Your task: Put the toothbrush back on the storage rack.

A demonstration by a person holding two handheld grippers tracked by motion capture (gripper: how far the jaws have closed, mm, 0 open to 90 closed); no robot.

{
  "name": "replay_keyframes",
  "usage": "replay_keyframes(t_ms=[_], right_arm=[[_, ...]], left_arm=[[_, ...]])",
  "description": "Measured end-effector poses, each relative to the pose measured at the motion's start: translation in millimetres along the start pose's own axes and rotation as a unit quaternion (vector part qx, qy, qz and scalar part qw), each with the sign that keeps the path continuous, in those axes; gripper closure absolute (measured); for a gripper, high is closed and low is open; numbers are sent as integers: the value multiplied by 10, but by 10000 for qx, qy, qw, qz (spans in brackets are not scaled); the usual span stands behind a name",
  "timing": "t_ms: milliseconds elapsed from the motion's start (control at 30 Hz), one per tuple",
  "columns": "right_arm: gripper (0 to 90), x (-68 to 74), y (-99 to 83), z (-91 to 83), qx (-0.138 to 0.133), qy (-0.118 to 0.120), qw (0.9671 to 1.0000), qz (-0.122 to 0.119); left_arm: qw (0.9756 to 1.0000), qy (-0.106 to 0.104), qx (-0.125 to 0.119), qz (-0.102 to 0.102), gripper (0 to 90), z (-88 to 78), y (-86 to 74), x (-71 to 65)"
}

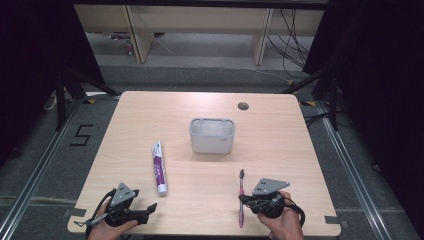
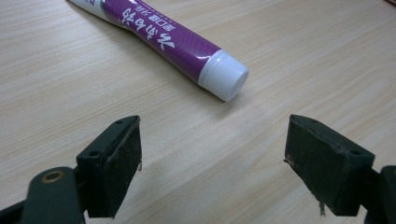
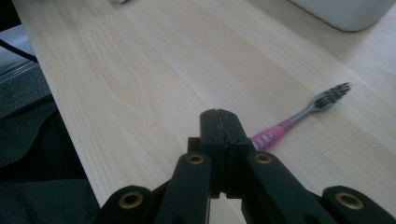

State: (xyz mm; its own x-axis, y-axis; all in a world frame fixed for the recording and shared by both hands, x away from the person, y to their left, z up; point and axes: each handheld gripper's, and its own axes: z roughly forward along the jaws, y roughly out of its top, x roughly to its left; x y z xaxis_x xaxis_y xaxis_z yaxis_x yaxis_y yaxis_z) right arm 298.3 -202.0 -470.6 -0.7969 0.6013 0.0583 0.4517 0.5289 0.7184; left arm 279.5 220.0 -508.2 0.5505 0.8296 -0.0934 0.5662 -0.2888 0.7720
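Gripping the toothbrush (image 1: 241, 192) low on the tabletop (image 1: 280, 150), the right tongs (image 1: 243, 199) are pressed together on its handle, the left tongs (image 1: 151, 206) gape beside the toothpaste (image 1: 158, 167), and the holder (image 1: 212, 135) seems empty, so everything remains.

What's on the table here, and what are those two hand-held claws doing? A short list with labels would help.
surface: wooden table
container: grey bin, mid-table, upright
toothpaste: purple and white toothpaste tube, lying flat, cap toward the person
toothbrush: pink toothbrush, lying flat, bristles toward the bin
left gripper: open, nothing between the jaws, cap just ahead
right gripper: jaws shut together, over the toothbrush handle; grip on it unclear
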Motion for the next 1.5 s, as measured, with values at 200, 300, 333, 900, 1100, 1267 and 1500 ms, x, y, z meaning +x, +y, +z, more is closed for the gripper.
replay_keyframes(t_ms=[200, 300, 333, 900, 1100, 1267, 1500], right_arm=[[900, 59, 4, 91, 150, 143, 9998, -69], [900, 102, 0, 135, 193, 206, 9996, -99], [900, 106, 0, 142, 237, 192, 9995, -119], [900, 104, -73, 234, 587, 313, 9975, -221], [900, 102, -98, 239, 652, 300, 9973, -167], [900, 112, -116, 251, 708, 294, 9970, -114], [900, 53, -147, 223, 764, 227, 9964, -287]], left_arm=[[9999, -5, 93, 102, 183, -14, 3, 15], [9999, -5, 99, 98, 183, -16, 2, 18], [9999, -6, 105, 105, 183, -17, 3, 21], [9999, 3, 85, 61, 183, -4, -2, 14], [9999, -8, 106, 66, 183, -7, -2, 20], [9999, -4, 106, 82, 183, -5, -2, 17], [9999, -3, 101, 77, 183, -6, -3, 17]])
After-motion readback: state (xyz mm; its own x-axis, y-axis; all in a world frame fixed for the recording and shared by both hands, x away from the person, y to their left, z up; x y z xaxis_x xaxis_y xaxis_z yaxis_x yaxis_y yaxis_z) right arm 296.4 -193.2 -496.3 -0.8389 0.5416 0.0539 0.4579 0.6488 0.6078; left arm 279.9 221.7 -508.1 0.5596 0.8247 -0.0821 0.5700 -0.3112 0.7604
